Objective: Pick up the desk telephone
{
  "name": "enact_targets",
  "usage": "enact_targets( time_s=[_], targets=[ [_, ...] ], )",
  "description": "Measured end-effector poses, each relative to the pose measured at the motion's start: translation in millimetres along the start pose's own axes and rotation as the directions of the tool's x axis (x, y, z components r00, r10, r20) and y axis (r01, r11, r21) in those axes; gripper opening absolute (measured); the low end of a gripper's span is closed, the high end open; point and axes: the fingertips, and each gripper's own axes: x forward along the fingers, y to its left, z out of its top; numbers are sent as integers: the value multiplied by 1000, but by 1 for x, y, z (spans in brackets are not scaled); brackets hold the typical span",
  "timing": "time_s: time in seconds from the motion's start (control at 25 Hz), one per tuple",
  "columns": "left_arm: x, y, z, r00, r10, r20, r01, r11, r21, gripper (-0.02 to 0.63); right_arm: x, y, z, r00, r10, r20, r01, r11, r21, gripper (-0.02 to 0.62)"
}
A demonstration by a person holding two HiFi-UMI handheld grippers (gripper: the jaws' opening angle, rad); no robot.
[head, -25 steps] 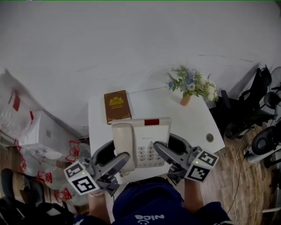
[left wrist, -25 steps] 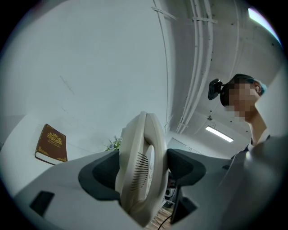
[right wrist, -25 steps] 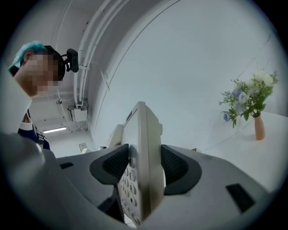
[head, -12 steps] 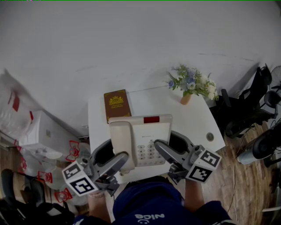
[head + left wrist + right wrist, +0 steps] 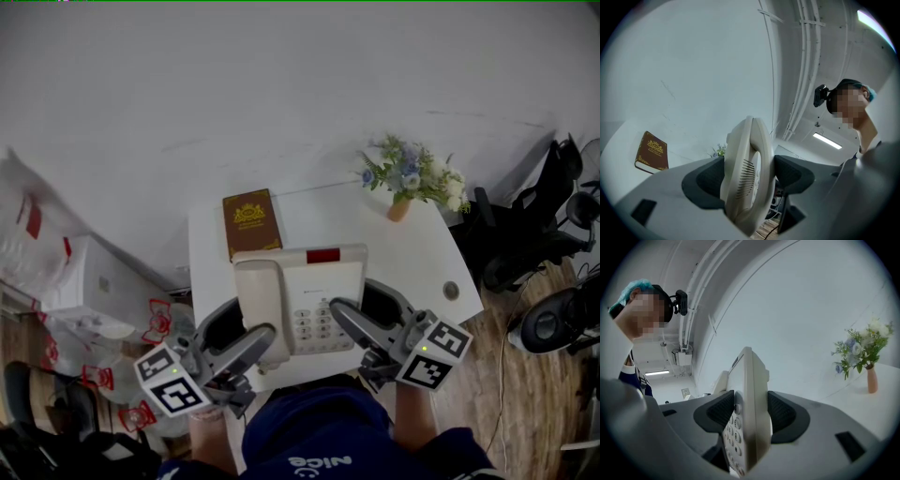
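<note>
The beige desk telephone (image 5: 300, 291), with its handset on the left and its keypad on the right, hangs just above the white table (image 5: 412, 253), gripped from both near corners. My left gripper (image 5: 246, 333) is shut on the handset side. In the left gripper view the telephone (image 5: 745, 183) stands edge-on, with the pads of the left gripper (image 5: 749, 176) pressed on both faces. My right gripper (image 5: 367, 314) is shut on the keypad side. The right gripper view shows the keypad edge of the telephone (image 5: 747, 413) clamped in the right gripper (image 5: 750, 411).
A brown book (image 5: 250, 225) lies at the table's far left. A vase of flowers (image 5: 410, 183) stands at the far right corner, and a cable grommet (image 5: 451, 291) is near the right edge. Black chairs (image 5: 525, 234) stand to the right; plastic bags (image 5: 84, 281) lie at left.
</note>
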Motion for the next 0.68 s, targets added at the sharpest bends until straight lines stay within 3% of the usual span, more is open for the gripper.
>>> enact_targets(
  time_s=[0.68],
  targets=[
    [1, 8, -2, 1000, 7, -12, -7, 1000, -21, 350, 4, -5, -2, 1000, -10, -3, 10, 1000, 0, 242]
  ],
)
